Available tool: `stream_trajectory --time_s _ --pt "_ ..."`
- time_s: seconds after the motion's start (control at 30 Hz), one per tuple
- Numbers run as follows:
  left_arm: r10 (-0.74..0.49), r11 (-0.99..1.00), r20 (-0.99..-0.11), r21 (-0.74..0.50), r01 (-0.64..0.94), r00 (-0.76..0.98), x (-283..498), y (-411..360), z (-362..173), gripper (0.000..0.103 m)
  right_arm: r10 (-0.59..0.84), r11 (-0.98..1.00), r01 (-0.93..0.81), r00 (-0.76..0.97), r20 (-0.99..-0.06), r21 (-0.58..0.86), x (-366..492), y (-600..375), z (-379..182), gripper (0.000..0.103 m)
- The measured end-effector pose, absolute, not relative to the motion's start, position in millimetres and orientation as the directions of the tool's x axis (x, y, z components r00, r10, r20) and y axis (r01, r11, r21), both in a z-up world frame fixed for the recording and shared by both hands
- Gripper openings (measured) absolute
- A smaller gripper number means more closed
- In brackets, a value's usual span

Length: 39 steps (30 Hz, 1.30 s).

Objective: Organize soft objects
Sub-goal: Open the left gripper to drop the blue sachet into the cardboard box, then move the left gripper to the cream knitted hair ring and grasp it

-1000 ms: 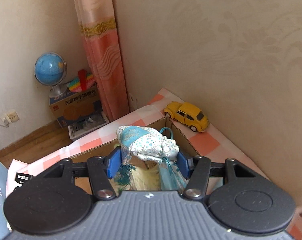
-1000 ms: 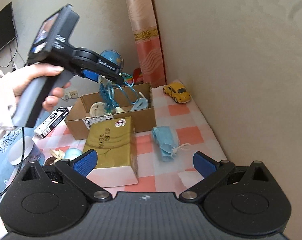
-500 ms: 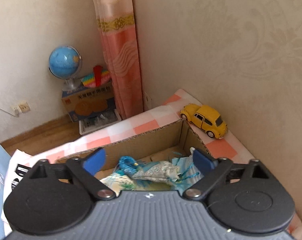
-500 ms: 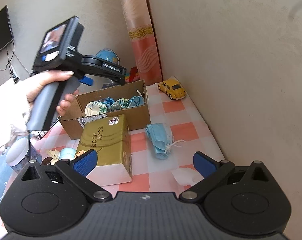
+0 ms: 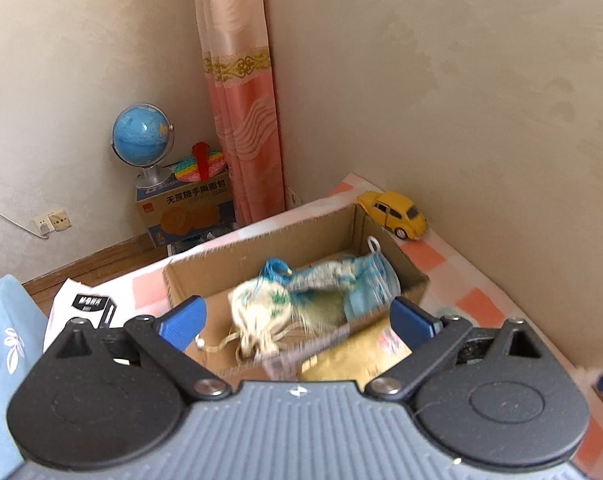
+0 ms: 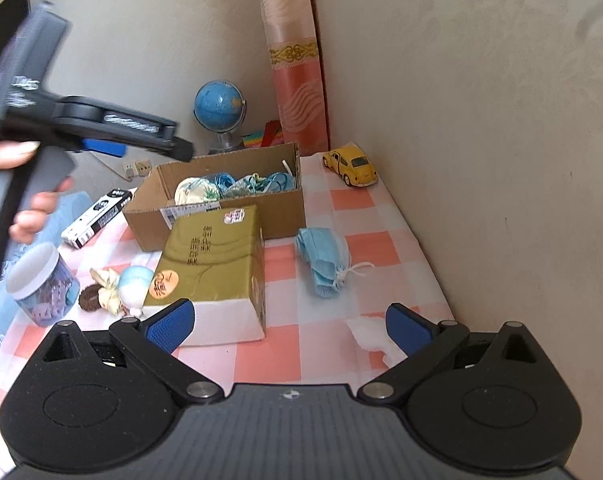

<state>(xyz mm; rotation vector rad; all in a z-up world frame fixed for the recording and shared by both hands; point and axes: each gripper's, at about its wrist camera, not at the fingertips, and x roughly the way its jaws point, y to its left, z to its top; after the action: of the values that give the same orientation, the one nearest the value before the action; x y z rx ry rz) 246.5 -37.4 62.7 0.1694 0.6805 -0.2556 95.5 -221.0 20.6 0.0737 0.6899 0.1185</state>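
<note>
Pink-and-white checked tablecloth (image 6: 353, 236) against a beige wall, in a room corner with a pink curtain (image 5: 241, 120). Left gripper (image 5: 297, 320) released, jaws spread wide and empty, raised above the near edge of the cardboard box (image 5: 261, 248). Straight ahead of its fingers, inside the box: a cream patterned pouch (image 5: 261, 308) and blue patterned soft items (image 5: 341, 280) lying together, image blurred. Yellow toy car (image 5: 393, 214) ahead-right of the box, by the wall. Right gripper (image 6: 289, 326) also released, jaws wide, nothing between them. Ahead of it, slightly right of centre: bundle of blue face masks (image 6: 321, 256) on the cloth, outside the box. Ahead-left, touching the box front: gold tissue pack (image 6: 213, 264). White crumpled tissue (image 6: 369, 332) just beside its right finger. Globe (image 6: 217, 108) beyond the box.
</note>
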Motion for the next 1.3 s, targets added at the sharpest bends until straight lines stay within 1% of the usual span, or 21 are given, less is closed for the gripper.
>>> stream_trajectory --time_s 0.23,0.4,0.5,0.57,0.67,0.77,0.87,1.13,1.3 --pt "-0.205 0.951 -0.61 0.062 0.304 0.765 184 -22 60 0.098 0.108 0.994 -0.106 0.761 -0.64 0.041 81 -220 12 0.103" --pt "-0.21 0.949 -0.6 0.065 0.309 0.772 144 -15 42 0.099 0.086 0.995 -0.097 0.752 -0.654 0.02 72 -229 0 0.103" --pt "-0.204 0.948 -0.615 0.07 0.311 0.761 127 -13 25 0.099 0.054 0.997 -0.078 0.744 -0.666 -0.006 69 -234 -11 0.103" --pt "-0.196 0.945 -0.63 0.083 0.316 0.752 119 -14 14 0.099 0.036 0.998 -0.066 0.732 -0.68 -0.019 69 -237 -18 0.103" --pt "-0.186 0.952 -0.642 0.07 0.298 0.744 110 -12 -1 0.099 0.021 0.998 -0.051 0.714 -0.7 -0.023 69 -240 -26 0.103" --pt "-0.18 0.962 -0.644 0.042 0.269 0.744 104 -6 -13 0.099 0.024 0.998 -0.053 0.708 -0.706 -0.019 68 -240 -30 0.103" --pt "-0.156 0.969 -0.643 0.048 0.242 0.75 99 -3 -25 0.099 0.0 0.997 -0.052 0.706 -0.708 -0.052 69 -237 -33 0.103" --pt "-0.189 0.966 -0.671 0.004 0.259 0.717 97 -1 -46 0.098 0.022 0.995 -0.088 0.688 -0.726 -0.053 70 -230 -43 0.103" --pt "-0.208 0.956 -0.68 0.01 0.293 0.703 97 -8 -54 0.096 0.017 0.993 -0.101 0.666 -0.746 -0.068 72 -227 -52 0.103"
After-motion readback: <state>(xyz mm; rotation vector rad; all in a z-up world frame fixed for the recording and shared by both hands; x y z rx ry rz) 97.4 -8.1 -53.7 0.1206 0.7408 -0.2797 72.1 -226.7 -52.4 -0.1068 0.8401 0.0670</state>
